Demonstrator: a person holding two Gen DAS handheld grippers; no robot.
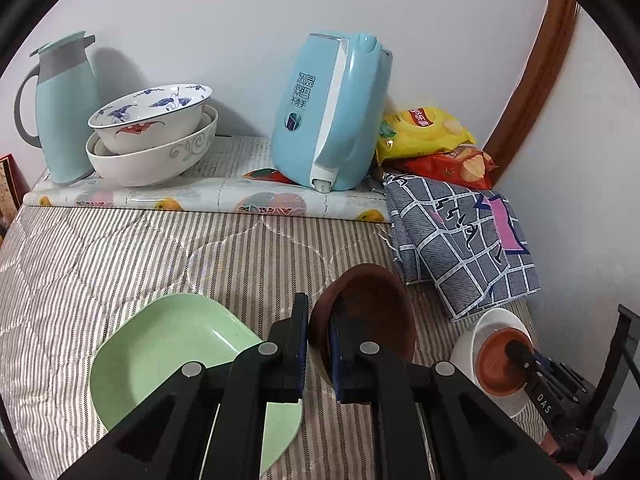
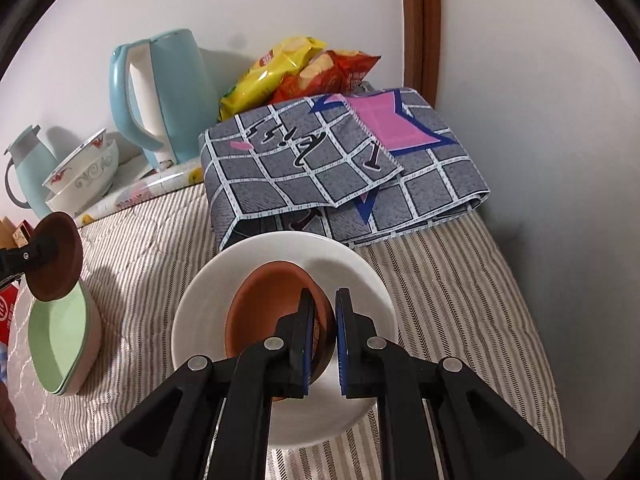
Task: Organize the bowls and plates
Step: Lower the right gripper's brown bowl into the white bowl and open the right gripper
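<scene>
Left wrist view: the left gripper (image 1: 318, 344) is clamped tight on the rim of a dark brown round bowl (image 1: 362, 312), held tilted above the striped cloth beside the pale green square dish (image 1: 168, 344). Best to level it before lowering it in.

Right wrist view: the right gripper (image 2: 322, 340) pinches the rim of a terracotta-coloured bowl (image 2: 268, 308) over the white round plate (image 2: 276, 264). Both brown bowls look empty.

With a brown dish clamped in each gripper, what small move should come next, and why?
Probably lower the right gripper a little and open it: its brown dish sits over the white plate. The left gripper holds its dish above the green dish.
</scene>
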